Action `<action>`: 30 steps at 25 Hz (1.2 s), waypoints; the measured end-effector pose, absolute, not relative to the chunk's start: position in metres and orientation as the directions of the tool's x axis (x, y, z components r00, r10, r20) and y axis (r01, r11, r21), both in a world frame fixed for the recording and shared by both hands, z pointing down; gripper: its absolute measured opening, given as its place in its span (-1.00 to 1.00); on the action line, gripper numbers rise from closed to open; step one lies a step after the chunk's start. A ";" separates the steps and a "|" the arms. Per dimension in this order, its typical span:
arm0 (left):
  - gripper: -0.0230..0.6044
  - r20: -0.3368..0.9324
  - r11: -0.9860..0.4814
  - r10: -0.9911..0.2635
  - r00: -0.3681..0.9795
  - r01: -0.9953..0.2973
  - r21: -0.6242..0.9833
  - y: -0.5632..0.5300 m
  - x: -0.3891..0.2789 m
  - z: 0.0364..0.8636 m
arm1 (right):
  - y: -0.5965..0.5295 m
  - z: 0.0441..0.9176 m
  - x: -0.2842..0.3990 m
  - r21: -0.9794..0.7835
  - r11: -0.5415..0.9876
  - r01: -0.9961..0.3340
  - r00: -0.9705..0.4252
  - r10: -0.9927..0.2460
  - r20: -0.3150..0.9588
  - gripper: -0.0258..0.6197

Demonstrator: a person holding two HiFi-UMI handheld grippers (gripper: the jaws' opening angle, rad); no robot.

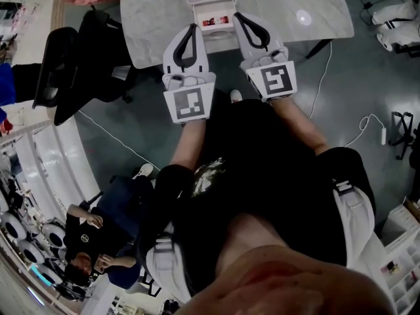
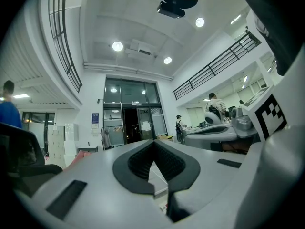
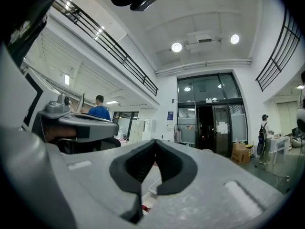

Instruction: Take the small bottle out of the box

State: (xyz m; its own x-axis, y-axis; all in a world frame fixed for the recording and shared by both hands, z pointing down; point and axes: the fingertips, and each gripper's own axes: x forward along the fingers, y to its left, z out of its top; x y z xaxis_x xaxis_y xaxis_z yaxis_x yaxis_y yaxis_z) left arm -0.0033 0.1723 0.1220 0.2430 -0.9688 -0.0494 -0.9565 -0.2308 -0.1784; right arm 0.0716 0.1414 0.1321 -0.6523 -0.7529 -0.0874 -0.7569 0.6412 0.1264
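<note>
A pale open box (image 1: pixel 211 12) stands on the white table (image 1: pixel 151 18) at the top of the head view, its lid raised behind it. Small red and white items (image 1: pixel 216 21) show inside; I cannot tell which one is the small bottle. My left gripper (image 1: pixel 193 27) and right gripper (image 1: pixel 237 16) are held level side by side at the table's near edge, just short of the box, both shut and empty. In the left gripper view the left gripper's (image 2: pixel 153 142) pads meet, with the box rim (image 2: pixel 159 179) showing below. The right gripper (image 3: pixel 155 142) looks the same, above the box rim (image 3: pixel 155 185).
A black office chair (image 1: pixel 59 71) stands left of the table. White cables (image 1: pixel 367 123) trail over the grey floor on the right. A seated person (image 1: pixel 92 235) is at the lower left beside white shelving (image 1: pixel 39 163). More people stand far off in the hall.
</note>
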 end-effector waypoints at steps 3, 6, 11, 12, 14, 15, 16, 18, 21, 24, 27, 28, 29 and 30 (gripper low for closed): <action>-0.90 -0.041 -0.229 -0.970 0.241 -0.955 -0.186 0.163 -0.005 0.129 | 0.130 0.139 0.071 0.113 0.646 -0.755 -0.655 -0.752 -0.080 -0.93; -0.90 -0.034 -0.233 -0.969 0.244 -0.954 -0.190 0.156 -0.005 0.136 | 0.124 0.146 0.071 0.115 0.650 -0.752 -0.658 -0.750 -0.064 -0.93; -0.90 -0.006 -0.249 -0.967 0.253 -0.955 -0.164 0.139 -0.012 0.143 | 0.111 0.151 0.067 0.132 0.636 -0.760 -0.646 -0.762 -0.047 -0.93; -0.90 -0.001 -0.252 -0.967 0.255 -0.954 -0.162 0.136 -0.013 0.145 | 0.107 0.152 0.067 0.135 0.633 -0.762 -0.643 -0.764 -0.046 -0.93; -0.90 0.015 -0.257 -0.966 0.258 -0.953 -0.160 0.129 -0.014 0.151 | 0.099 0.158 0.065 0.142 0.631 -0.763 -0.641 -0.767 -0.033 -0.93; -0.90 0.021 -0.258 -0.966 0.258 -0.953 -0.160 0.125 -0.015 0.153 | 0.094 0.161 0.063 0.144 0.632 -0.761 -0.641 -0.767 -0.027 -0.93; -0.91 0.023 -0.258 -0.966 0.258 -0.953 -0.159 0.120 -0.017 0.155 | 0.090 0.164 0.061 0.146 0.634 -0.759 -0.644 -0.765 -0.024 -0.93; -0.90 0.033 -0.258 -0.966 0.256 -0.954 -0.151 0.110 -0.021 0.162 | 0.082 0.170 0.056 0.149 0.640 -0.754 -0.650 -0.760 -0.023 -0.93; -0.90 0.061 -0.266 -0.964 0.260 -0.954 -0.140 0.094 -0.026 0.173 | 0.069 0.180 0.049 0.152 0.647 -0.748 -0.655 -0.756 -0.003 -0.93; -0.91 0.084 -0.270 -0.962 0.261 -0.955 -0.119 0.078 -0.030 0.185 | 0.054 0.189 0.041 0.149 0.661 -0.736 -0.667 -0.745 0.010 -0.93; -0.90 0.116 -0.271 -0.959 0.260 -0.958 -0.093 0.064 -0.034 0.200 | 0.040 0.199 0.036 0.146 0.670 -0.728 -0.675 -0.738 0.021 -0.93; -0.90 0.125 -0.272 -0.957 0.260 -0.958 -0.089 0.059 -0.036 0.205 | 0.035 0.202 0.035 0.141 0.672 -0.727 -0.676 -0.737 0.023 -0.93; -0.90 0.133 -0.274 -0.956 0.261 -0.958 -0.085 0.054 -0.037 0.209 | 0.031 0.206 0.033 0.136 0.674 -0.726 -0.677 -0.735 0.026 -0.93; -0.90 0.141 -0.274 -0.955 0.261 -0.958 -0.081 0.048 -0.038 0.214 | 0.026 0.211 0.031 0.132 0.677 -0.724 -0.679 -0.733 0.033 -0.93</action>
